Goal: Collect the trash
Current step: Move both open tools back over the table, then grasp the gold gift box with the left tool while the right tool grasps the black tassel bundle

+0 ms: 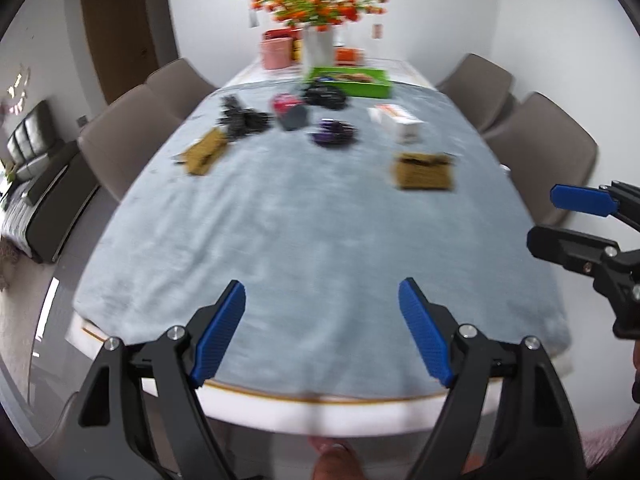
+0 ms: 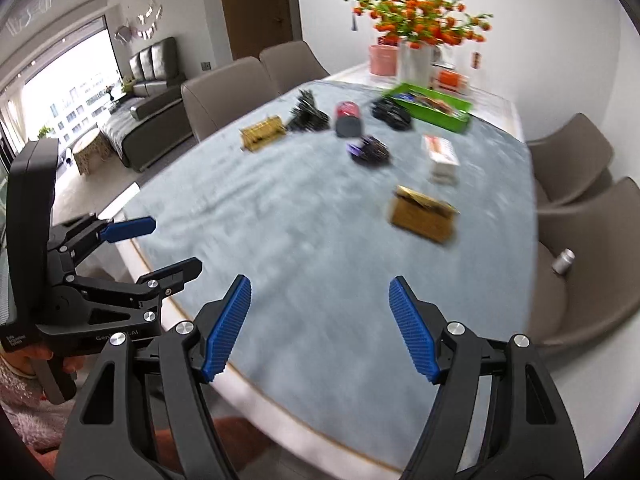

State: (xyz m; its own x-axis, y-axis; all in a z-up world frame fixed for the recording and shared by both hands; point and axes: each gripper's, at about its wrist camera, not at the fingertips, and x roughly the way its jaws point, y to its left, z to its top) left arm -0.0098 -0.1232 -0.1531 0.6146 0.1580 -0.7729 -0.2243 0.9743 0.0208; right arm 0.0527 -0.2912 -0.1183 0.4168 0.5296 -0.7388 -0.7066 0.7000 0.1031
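Observation:
Trash lies scattered on the far half of a grey-blue cloth: a gold box (image 1: 424,171) (image 2: 424,214) on the right, a second gold box (image 1: 203,151) (image 2: 262,133) on the left, a white and orange carton (image 1: 398,118) (image 2: 440,154), a purple wrapper (image 1: 334,132) (image 2: 368,148), black crumpled wrappers (image 1: 242,116) (image 2: 306,114) and a red and dark packet (image 1: 290,110) (image 2: 348,118). My left gripper (image 1: 322,332) (image 2: 168,246) hangs open above the near table edge, nothing between its fingers. My right gripper (image 2: 320,330) (image 1: 560,220) is open beside it, also with nothing in it.
A green tray (image 1: 348,80) (image 2: 434,106) holds bits at the far end, in front of a white vase of orange flowers (image 1: 318,50) (image 2: 416,60) and a pink pot (image 1: 275,53). Brown chairs (image 1: 128,136) (image 2: 580,256) line both sides. A small metal can (image 2: 563,262) rests on the right chair.

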